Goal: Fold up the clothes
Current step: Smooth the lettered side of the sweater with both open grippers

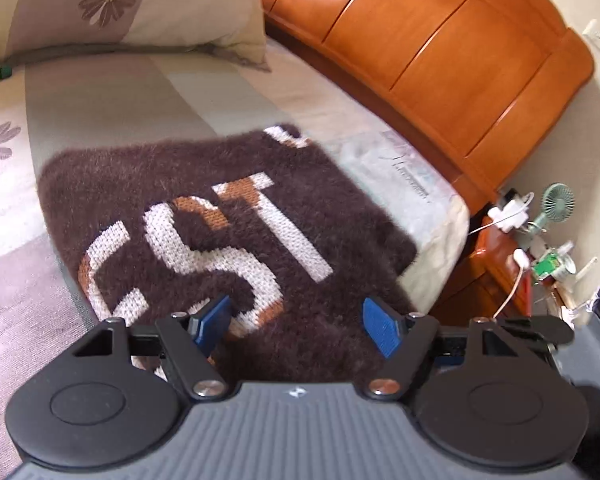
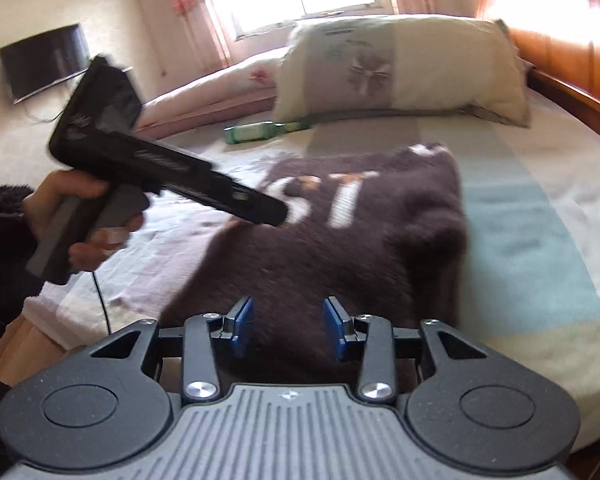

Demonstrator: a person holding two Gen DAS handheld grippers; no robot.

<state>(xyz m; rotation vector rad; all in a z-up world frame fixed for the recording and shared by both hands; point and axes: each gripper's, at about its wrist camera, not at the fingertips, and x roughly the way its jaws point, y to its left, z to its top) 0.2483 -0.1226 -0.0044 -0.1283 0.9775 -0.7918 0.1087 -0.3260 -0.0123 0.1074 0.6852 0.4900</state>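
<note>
The fuzzy dark-brown knitted sweater (image 1: 204, 216) with big white and orange letters lies folded into a rough rectangle on the bed, and that's what I'm looking down on from both cameras. Under it I've got the striped bedsheet (image 1: 112, 96) in beige, grey and pale lilac with purple flowers. It spreads out on every side of the sweater. Behind the bed the curved orange wooden headboard (image 1: 432, 44) sweeps across the left wrist view. Up at the head end sits the cream pillow (image 2: 404, 68) with a grey band and a flower print, well apart from the sweater.

Now my left gripper (image 1: 300, 322): black body, blue pads, jaws standing wide apart, nothing between them, hanging just over the near edge of the sweater. From the right wrist camera I see that same tool from the side, gripped in a hand (image 2: 72, 216) with a dark fluffy sleeve behind it, its nose pointing down over the lettering.

My right gripper (image 2: 288, 328) sits over the near end of the sweater too, jaws parted, narrower than the left's. I see brown fabric in the gap, but the pads aren't pressing on it as far as I can tell.

A small green bottle (image 2: 256, 133) lies on the sheet between pillow and sweater. On the wooden nightstand (image 1: 496, 256) beside the bed stands a little green fan (image 1: 556, 200).
</note>
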